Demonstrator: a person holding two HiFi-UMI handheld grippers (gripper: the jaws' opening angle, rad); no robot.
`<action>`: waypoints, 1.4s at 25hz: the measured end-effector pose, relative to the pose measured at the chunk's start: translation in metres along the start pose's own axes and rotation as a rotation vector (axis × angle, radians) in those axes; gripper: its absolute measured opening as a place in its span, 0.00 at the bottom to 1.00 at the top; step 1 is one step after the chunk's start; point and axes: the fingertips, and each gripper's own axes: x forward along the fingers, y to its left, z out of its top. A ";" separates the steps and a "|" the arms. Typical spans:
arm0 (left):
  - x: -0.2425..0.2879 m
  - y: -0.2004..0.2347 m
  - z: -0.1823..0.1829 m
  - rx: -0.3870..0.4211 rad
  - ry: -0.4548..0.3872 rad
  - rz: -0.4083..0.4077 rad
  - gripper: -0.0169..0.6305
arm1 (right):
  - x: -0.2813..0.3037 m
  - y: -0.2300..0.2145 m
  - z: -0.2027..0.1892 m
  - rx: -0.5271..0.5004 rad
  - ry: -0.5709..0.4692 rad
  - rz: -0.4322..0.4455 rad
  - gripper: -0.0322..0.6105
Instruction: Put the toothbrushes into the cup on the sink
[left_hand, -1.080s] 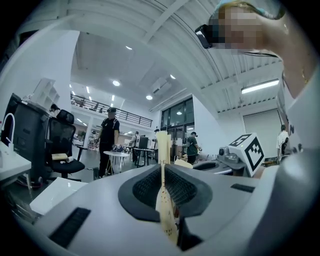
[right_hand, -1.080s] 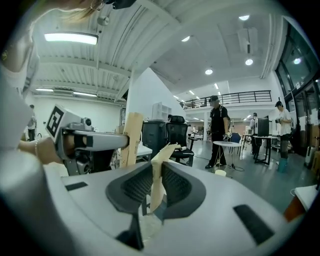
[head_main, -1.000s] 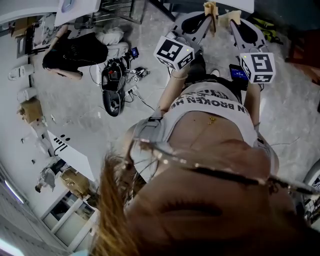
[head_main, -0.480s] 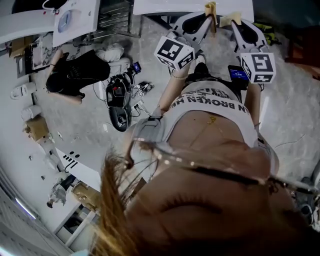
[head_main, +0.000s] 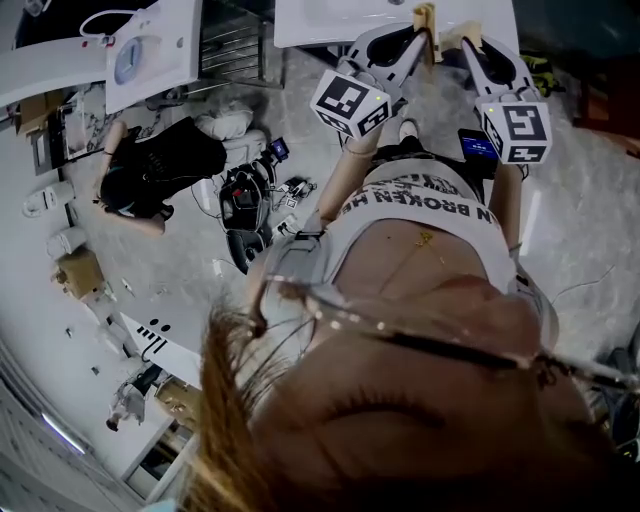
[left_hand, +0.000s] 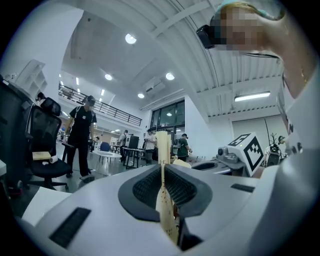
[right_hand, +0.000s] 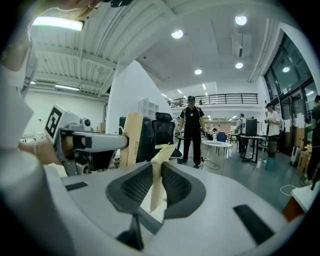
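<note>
Since each gripper carries one brush, both sets of jaws are clenched. The left gripper (left_hand: 162, 174) pinches the left toothbrush (left_hand: 162, 150), a pale wooden one, edge-on between its ribbed pads. The handle runs back into the throat and the free end stands upright above the jaw tips. The right gripper (right_hand: 156, 176) is clamped the same way on the right toothbrush (right_hand: 159, 162), whose free end leans slightly to one side. Judgement: gripping low on the handle leaves a long free length, which suits dropping an end into a cup without the jaws fouling the rim. In the head view both grippers are held out side by side in front of the person's body, with the jaw tips at the near edge of the white sink (head_main: 320, 20). The two brush ends overlap that edge, close together but apart. The level, parallel hold probably keeps the brushes from crossing on the approach. The cup cannot be made out on the sink in any view; it may be outside the frame. Neither brush is delivered yet, so the task reads as early, in the carry-to-sink stage. Risk, as a judgement: the tilted right brush could pivot in the pads if it knocks the sink edge.
</note>
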 end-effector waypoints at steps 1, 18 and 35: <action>-0.001 -0.001 0.000 0.003 0.001 -0.005 0.07 | -0.001 0.000 0.001 0.000 -0.002 -0.007 0.16; 0.009 -0.018 0.002 0.014 0.020 -0.064 0.07 | -0.022 -0.017 0.007 0.009 -0.007 -0.079 0.16; 0.082 -0.026 0.024 0.026 0.001 -0.013 0.07 | -0.019 -0.087 0.028 -0.015 -0.037 -0.001 0.16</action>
